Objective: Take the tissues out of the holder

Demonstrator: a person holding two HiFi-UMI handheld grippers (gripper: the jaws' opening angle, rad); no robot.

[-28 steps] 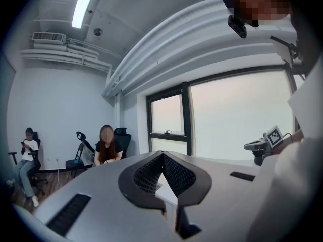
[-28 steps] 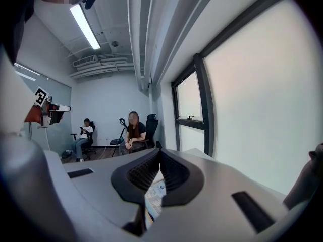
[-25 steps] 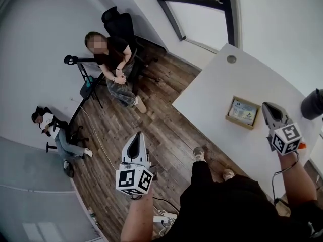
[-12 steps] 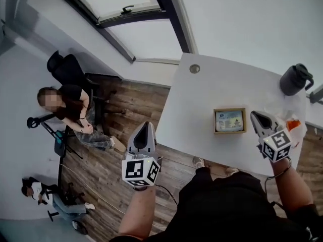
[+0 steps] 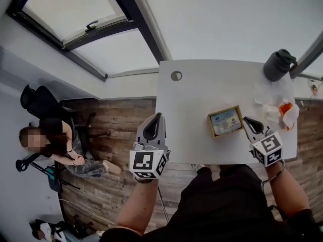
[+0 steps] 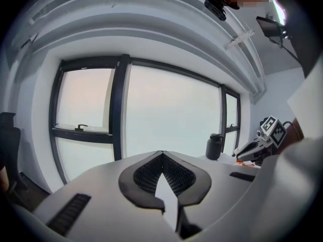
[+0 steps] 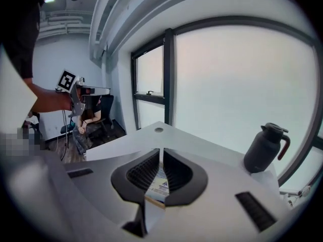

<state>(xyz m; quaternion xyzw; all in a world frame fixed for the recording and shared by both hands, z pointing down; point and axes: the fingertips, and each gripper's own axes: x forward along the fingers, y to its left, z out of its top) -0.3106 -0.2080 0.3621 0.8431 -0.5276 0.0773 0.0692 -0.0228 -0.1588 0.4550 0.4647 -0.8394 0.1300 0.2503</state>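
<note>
Tissue holder whole in head view, sliver in right gripper view

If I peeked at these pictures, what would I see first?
A shallow wooden tissue holder with a blue-and-white tissue pack sits on the white table, beside the right claw. A dark grey jug stands at the table's far right corner, and the left claw hangs by its left edge.

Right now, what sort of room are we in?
Probably an office or meeting room: a white desk with a cable grommet, big dark-framed windows, and a black office chair on wood-look flooring.
</note>
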